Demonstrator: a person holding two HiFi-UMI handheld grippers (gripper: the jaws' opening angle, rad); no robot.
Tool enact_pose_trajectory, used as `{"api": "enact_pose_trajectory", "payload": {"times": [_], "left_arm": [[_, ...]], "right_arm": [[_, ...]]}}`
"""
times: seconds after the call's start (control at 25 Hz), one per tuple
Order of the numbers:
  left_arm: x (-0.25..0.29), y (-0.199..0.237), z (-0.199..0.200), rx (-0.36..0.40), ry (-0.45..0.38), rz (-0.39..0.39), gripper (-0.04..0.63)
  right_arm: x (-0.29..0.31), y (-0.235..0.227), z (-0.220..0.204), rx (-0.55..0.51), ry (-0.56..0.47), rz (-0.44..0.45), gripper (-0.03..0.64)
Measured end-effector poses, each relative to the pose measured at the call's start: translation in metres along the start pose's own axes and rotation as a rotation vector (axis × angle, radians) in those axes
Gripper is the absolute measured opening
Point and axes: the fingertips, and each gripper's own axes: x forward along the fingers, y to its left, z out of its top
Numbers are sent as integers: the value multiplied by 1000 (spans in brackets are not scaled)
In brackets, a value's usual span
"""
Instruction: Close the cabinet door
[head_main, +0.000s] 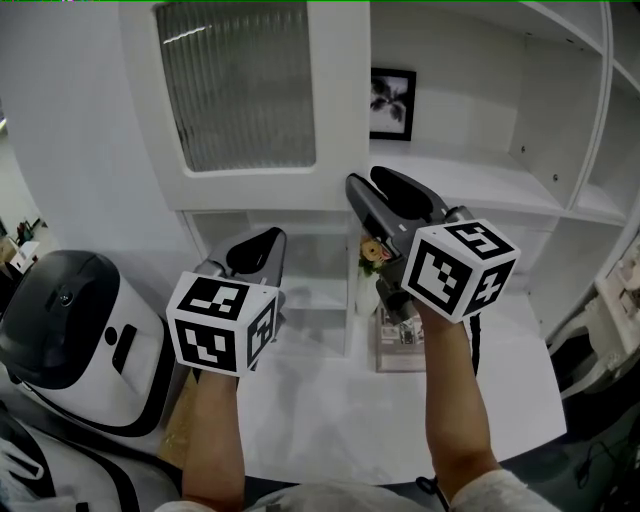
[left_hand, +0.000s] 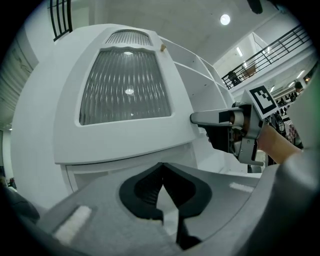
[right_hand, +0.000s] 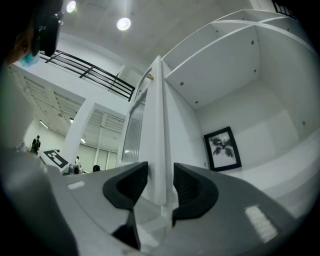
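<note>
- Looking down over both hands, I see a black-and-white machine (head_main: 70, 330) well out to the left of my left hand-held gripper (head_main: 262, 240), off the end of the white counter (head_main: 330, 420).
- My left hand-held gripper is clenched on nothing: its jaw tips meet. It points at the white panel just under the cabinet door (head_main: 338, 120); I cannot tell whether it touches.
- That door stands swung open, above and ahead of the left hand-held gripper. Its ribbed glass pane (head_main: 240, 90) faces that gripper, and its free edge reaches across to my right one.
- My right hand-held gripper (head_main: 368, 178) is released, with its jaws apart. They straddle the door's free edge, one on each face, and a gap shows beside the inner jaw.
- Under the right hand-held gripper, a small flower ornament (head_main: 372, 252) and a clear box (head_main: 400, 345) sit on the counter.
- Just past the right hand-held gripper's tips, slightly to their right, a framed picture (head_main: 392, 104) stands at the back of the open shelf (head_main: 480, 175).
</note>
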Motion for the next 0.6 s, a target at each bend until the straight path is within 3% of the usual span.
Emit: {"api": "enact_pose_trajectory", "payload": {"times": [0.6], "left_arm": [[5, 9, 6, -14, -34, -6, 2]], "right_arm": [[8, -9, -3, -50, 18, -40, 163]]}}
